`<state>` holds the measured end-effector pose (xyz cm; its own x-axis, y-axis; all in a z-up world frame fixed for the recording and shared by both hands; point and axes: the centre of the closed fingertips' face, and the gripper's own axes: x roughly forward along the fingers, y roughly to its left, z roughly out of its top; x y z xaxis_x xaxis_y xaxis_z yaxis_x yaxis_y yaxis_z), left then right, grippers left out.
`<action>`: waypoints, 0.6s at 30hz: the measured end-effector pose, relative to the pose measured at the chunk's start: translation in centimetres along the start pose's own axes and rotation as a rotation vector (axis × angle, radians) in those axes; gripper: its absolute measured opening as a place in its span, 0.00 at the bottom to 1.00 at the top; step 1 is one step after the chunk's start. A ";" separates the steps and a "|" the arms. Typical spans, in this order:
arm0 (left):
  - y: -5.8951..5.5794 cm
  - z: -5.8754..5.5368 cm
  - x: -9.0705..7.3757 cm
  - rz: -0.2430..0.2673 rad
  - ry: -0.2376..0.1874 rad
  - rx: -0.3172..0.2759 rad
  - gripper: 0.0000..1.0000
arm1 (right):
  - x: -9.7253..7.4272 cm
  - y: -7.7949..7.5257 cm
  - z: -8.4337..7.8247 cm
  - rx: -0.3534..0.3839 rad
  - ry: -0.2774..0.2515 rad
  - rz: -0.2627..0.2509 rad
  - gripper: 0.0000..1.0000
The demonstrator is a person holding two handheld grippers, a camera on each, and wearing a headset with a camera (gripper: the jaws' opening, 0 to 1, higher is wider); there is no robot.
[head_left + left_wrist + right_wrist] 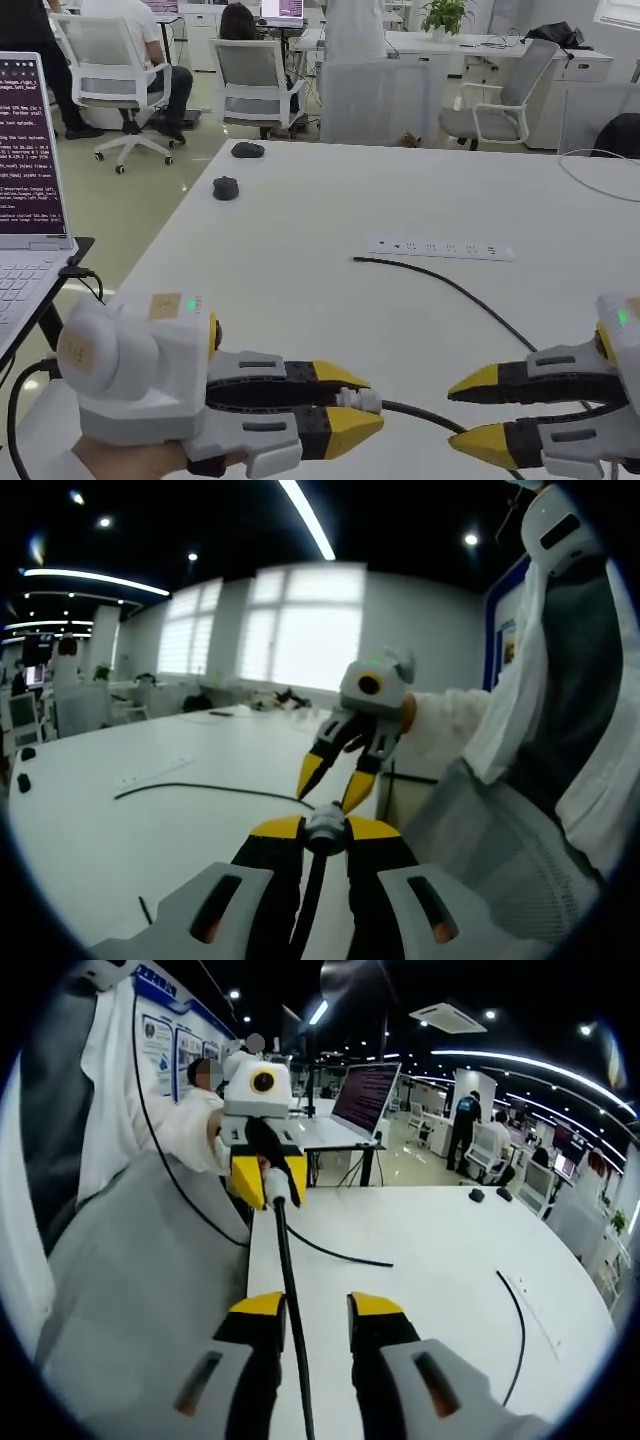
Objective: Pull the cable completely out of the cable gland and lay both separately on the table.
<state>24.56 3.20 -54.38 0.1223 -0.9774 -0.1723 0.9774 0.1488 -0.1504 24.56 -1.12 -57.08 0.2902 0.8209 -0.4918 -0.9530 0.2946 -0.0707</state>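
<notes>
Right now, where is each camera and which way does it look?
Head view: on the person's head, looking down at the table; left gripper, right gripper and a hand show.
Left gripper view: on the left gripper, facing the right gripper; own jaws shut on the cable gland.
Right gripper view: on the right gripper, facing the left gripper along the cable; own jaws open.
Both gripper views show the cable.
</notes>
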 end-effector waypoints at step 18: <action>-0.1 -0.3 0.2 -0.004 0.013 -0.004 0.16 | 2.0 1.5 4.7 -0.054 -0.118 0.070 0.18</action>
<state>24.39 3.06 -54.68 0.1161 -0.9760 -0.1841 0.9771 0.1455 -0.1553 24.13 3.23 -54.09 0.2281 0.8912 -0.3921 -0.9736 0.2104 -0.0883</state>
